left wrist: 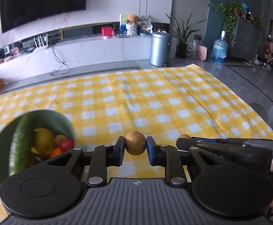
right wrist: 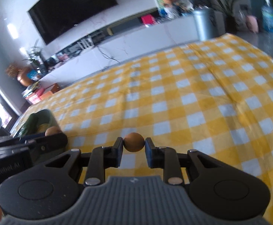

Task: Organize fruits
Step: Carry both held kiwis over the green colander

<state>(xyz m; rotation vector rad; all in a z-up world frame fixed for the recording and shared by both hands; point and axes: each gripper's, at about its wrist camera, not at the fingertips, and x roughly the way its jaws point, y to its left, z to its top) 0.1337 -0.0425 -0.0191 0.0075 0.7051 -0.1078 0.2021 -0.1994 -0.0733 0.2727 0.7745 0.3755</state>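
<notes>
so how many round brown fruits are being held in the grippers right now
2. One brown fruit is clamped in the left gripper; a smaller orange-brown fruit is clamped in the right gripper. More fruit sits in the green bowl, some possibly hidden.

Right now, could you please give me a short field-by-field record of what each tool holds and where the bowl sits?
left tool: shut on a speckled brown kiwi
right tool: shut on a small round orange-brown fruit
bowl: green, to the left of the left tool, on the yellow checked cloth
bowl contents: a long green cucumber, a yellow-green fruit, a red fruit; others too blurred to name
tool positions: side by side, both pointing across the cloth
</notes>
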